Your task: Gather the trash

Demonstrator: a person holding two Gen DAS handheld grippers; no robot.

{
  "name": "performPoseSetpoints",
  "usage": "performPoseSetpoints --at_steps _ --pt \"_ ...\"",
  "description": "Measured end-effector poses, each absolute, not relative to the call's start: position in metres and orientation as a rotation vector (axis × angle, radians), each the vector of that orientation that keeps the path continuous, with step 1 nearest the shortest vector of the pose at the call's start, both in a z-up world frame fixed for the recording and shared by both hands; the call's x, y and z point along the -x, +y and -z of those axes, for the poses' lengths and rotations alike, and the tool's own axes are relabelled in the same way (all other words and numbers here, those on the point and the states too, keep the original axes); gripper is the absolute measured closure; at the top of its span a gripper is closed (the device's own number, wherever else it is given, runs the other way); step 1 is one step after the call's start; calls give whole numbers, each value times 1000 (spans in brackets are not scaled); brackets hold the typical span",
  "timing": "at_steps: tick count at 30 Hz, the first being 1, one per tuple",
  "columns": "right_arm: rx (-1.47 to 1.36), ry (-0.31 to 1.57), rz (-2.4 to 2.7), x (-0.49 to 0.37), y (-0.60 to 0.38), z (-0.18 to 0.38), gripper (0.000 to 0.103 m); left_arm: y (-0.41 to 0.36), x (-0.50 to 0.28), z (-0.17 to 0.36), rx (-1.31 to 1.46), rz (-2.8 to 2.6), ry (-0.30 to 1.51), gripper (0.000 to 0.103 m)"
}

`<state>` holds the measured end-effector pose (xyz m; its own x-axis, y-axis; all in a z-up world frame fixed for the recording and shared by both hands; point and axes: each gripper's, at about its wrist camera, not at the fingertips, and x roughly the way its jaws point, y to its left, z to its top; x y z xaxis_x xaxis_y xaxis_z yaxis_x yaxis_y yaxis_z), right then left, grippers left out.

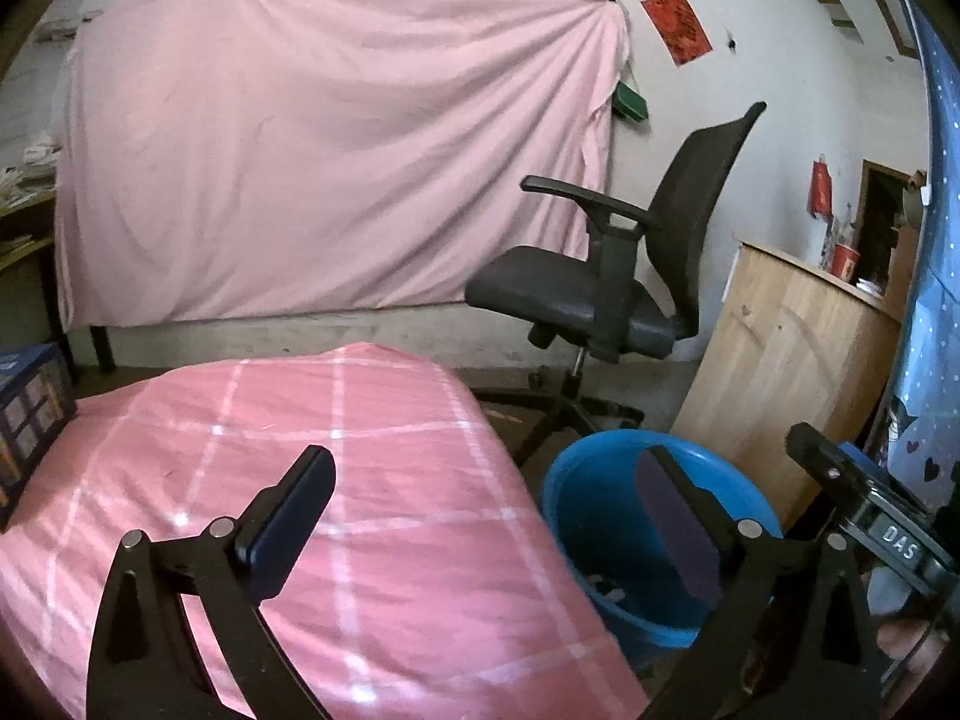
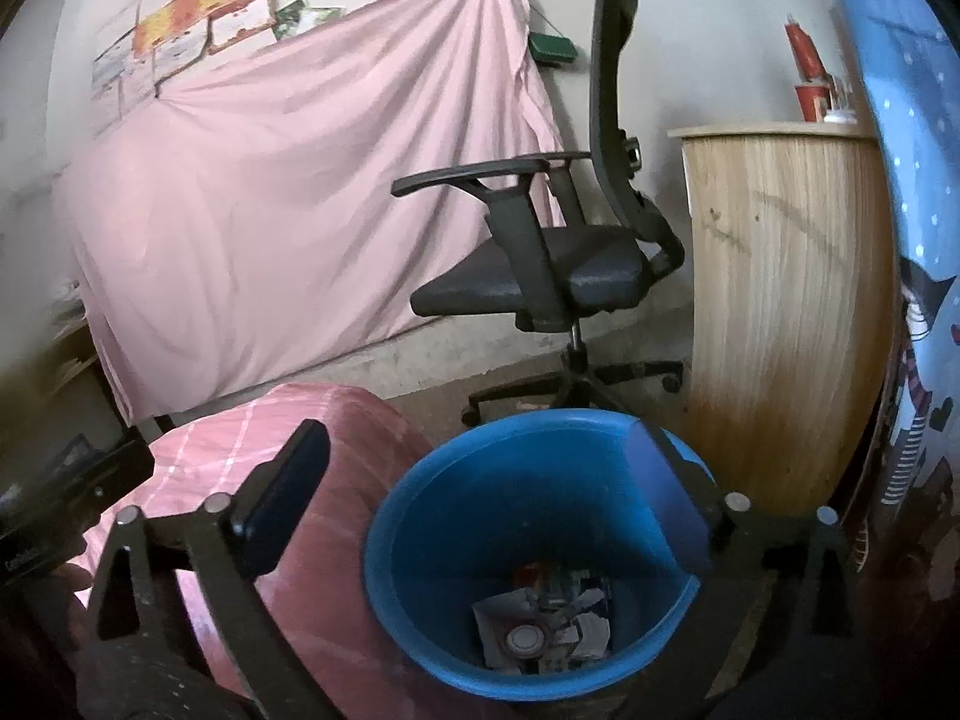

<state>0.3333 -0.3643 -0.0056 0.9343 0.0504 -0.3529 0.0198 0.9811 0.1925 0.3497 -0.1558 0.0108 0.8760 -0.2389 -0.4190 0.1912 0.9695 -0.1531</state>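
Note:
A blue plastic bin (image 2: pixel 420 510) stands on the floor beside a table with a pink checked cloth (image 1: pixel 372 480). Trash (image 2: pixel 546 624) lies at its bottom: crumpled paper, wrappers and a round lid. My right gripper (image 2: pixel 480 480) is open and empty, right above the bin's mouth. My left gripper (image 1: pixel 486 510) is open and empty, over the table's right edge, with the bin (image 1: pixel 594 480) to its right. The right gripper's body (image 1: pixel 870 510) shows at the right of the left wrist view.
A black office chair (image 2: pixel 540 264) stands behind the bin. A wooden cabinet (image 2: pixel 780 300) is at the right, with a blue patterned curtain (image 2: pixel 918 240) beside it. A pink sheet (image 1: pixel 330 150) hangs on the back wall. A dark box (image 1: pixel 30 414) sits at the table's left.

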Motion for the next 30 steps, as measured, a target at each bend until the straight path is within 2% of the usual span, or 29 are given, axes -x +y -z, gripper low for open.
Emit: performPoseSetpoints --at_steps 30 --pt "-131 214 20 -214 -314 11 0 -84 -239 1 86 150 363 4"
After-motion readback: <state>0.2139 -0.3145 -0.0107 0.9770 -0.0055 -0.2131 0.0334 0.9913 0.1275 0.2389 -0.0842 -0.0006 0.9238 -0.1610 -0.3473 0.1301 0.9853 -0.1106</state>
